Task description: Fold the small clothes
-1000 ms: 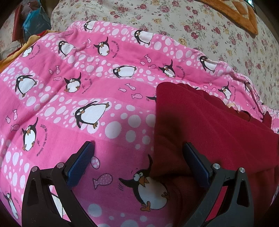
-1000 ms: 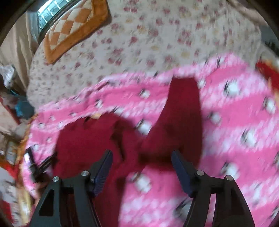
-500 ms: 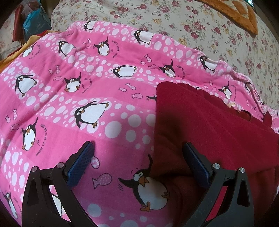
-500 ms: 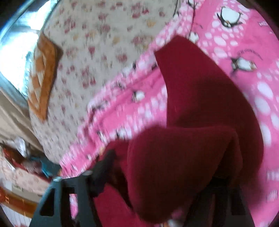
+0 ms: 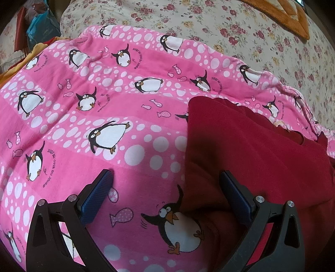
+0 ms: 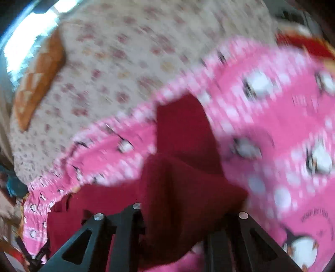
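Note:
A dark red garment (image 5: 251, 150) lies on a pink penguin blanket (image 5: 104, 125). My left gripper (image 5: 165, 192) is open and low over the blanket, its right finger (image 5: 234, 196) against the garment's left edge. In the blurred right wrist view my right gripper (image 6: 180, 219) is shut on a bunched fold of the red garment (image 6: 184, 184) and holds it lifted off the blanket (image 6: 282, 129). A sleeve or leg (image 6: 184, 125) trails away from the fold. The right fingertips are hidden by cloth.
A floral bedsheet (image 5: 230, 31) lies under and beyond the blanket. An orange patterned cushion (image 5: 282, 14) sits at the far right corner. Blue and red bags (image 5: 39, 27) stand beside the bed at the far left.
My right gripper has closed on the red garment and lifted a fold of it, swinging the view. My left gripper has stayed still and open.

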The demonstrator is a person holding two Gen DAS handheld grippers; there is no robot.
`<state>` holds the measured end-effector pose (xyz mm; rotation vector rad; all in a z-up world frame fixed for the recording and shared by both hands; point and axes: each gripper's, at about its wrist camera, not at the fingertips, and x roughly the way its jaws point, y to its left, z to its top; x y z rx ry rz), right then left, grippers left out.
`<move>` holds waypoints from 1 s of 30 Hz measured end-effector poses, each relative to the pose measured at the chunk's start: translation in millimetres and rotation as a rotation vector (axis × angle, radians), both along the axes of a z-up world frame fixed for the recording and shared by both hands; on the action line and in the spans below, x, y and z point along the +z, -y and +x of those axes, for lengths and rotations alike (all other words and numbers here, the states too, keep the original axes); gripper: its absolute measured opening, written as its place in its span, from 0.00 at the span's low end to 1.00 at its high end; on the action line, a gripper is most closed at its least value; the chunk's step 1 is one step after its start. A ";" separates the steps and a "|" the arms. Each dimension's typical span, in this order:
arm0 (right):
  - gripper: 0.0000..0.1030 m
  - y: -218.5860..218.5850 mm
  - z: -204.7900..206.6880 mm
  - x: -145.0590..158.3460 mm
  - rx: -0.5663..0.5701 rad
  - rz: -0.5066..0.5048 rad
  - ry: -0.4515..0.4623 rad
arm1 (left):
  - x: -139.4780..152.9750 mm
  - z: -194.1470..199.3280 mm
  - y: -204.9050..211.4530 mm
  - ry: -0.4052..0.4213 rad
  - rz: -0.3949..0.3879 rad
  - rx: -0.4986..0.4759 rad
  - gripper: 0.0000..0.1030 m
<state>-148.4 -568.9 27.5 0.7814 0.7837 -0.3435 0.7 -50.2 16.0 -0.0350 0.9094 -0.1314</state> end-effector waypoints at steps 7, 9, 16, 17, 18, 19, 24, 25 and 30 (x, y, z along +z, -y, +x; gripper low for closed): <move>0.47 -2.6 -51.1 24.5 -0.014 -0.059 -0.051 | 0.3 -0.5 0.3 0.001 0.000 0.001 0.99; 0.47 -12.2 -61.1 38.8 0.009 -0.096 -0.049 | 0.4 -0.8 0.6 0.000 -0.001 0.000 0.99; 0.48 -56.7 -42.8 88.8 0.036 -0.341 -0.115 | 0.3 -1.1 0.3 0.000 -0.002 0.000 0.99; 0.48 -60.3 -40.1 94.4 0.026 -0.362 -0.112 | 0.3 -1.0 0.4 0.000 -0.002 0.000 0.99; 0.49 -62.3 -38.6 97.8 0.034 -0.361 -0.090 | 0.3 -1.1 0.5 0.001 -0.001 0.000 0.99; 0.52 -65.9 -35.0 100.8 0.059 -0.350 -0.057 | 0.3 -1.1 0.5 0.001 -0.001 0.000 0.99; 0.63 -101.3 42.2 82.1 0.355 -0.256 -0.012 | 0.2 -1.2 0.3 0.002 0.001 0.000 0.99; 0.63 -104.9 58.8 73.8 0.375 -0.267 -0.033 | 0.2 -1.1 0.3 0.001 0.001 0.000 0.99; 0.41 -115.9 118.7 34.3 0.410 -0.340 -0.138 | -0.4 -0.4 0.8 -0.001 0.001 0.001 0.99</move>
